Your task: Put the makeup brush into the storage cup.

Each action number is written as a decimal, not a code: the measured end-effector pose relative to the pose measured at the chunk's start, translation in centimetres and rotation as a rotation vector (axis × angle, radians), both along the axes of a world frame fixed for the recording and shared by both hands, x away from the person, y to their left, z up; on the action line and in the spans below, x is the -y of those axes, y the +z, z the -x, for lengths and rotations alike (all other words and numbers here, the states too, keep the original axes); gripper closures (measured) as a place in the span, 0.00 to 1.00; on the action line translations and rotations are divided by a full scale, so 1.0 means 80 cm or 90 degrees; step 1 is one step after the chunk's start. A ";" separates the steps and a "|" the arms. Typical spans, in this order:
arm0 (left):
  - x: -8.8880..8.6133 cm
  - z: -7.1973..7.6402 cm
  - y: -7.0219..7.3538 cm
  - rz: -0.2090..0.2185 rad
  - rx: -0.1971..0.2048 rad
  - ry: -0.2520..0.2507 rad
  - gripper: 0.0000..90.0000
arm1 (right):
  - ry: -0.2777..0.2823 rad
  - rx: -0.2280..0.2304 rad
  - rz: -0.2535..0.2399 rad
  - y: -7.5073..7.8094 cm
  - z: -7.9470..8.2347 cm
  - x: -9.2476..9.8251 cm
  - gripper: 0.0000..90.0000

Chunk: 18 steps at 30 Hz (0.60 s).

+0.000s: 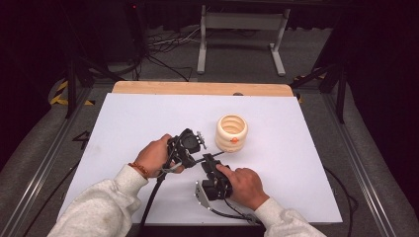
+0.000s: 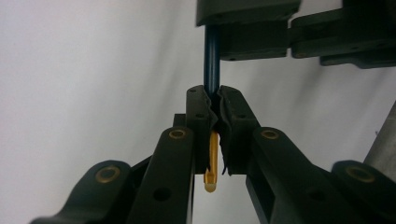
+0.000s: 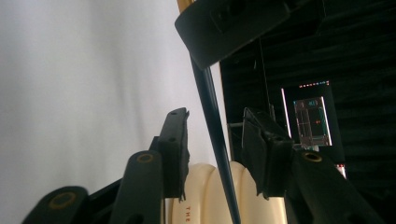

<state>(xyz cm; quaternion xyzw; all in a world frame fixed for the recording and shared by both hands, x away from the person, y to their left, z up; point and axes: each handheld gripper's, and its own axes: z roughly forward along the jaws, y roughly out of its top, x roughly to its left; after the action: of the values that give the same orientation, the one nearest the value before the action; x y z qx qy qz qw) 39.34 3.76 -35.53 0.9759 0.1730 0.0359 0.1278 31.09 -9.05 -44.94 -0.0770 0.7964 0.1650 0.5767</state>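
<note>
Two forearms in light grey sleeves come in from the near edge of the high view, one hand on each tool. So the count is two hands, two black two-jaw grippers, one pen-like stick, one holder.

Left hand [image 1: 154,155] has an orange bead bracelet [image 1: 140,170] on the wrist and holds the left gripper [image 1: 200,142], which sits left of centre on the white table top [image 1: 128,123]. In the left gripper view its jaws are pressed together, clamped on a thin dark blue stick with a yellow end [image 2: 211,88]. The yellow end pokes out on the near side of the jaws and the blue shaft runs away toward the other tool.

Right hand [image 1: 245,186] holds the right gripper [image 1: 211,159] just near and right of the left one, almost touching it. In the right gripper view its jaws stand apart, with the blue shaft passing through the gap between them and not touching either pad as far as I can see.

One cream ribbed round holder [image 1: 231,133], open at the top, stands just far and right of both tools, with a small orange mark on its near side. It also shows low between the right gripper's jaws. One strip of bare wood [image 1: 197,88] runs along the far edge of the table.
</note>
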 end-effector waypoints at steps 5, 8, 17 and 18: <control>0.007 0.001 0.005 -0.006 0.004 -0.011 0.93 | -0.001 0.008 0.022 0.000 -0.003 -0.004 0.84; 0.011 0.003 0.007 -0.005 0.005 -0.020 0.93 | -0.008 0.010 0.035 0.000 -0.002 -0.005 0.88; 0.016 0.003 0.004 -0.001 0.005 -0.019 0.93 | -0.014 -0.008 0.039 -0.001 -0.003 -0.004 0.93; 0.015 0.003 0.005 0.006 0.007 -0.019 0.93 | -0.015 -0.009 0.037 0.000 -0.003 -0.004 0.93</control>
<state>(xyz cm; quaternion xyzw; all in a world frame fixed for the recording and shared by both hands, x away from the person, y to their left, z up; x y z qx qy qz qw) 39.13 2.60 -35.16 0.9776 0.1578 0.0389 0.1335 31.35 -8.72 -44.96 -0.0834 0.8057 0.1355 0.5706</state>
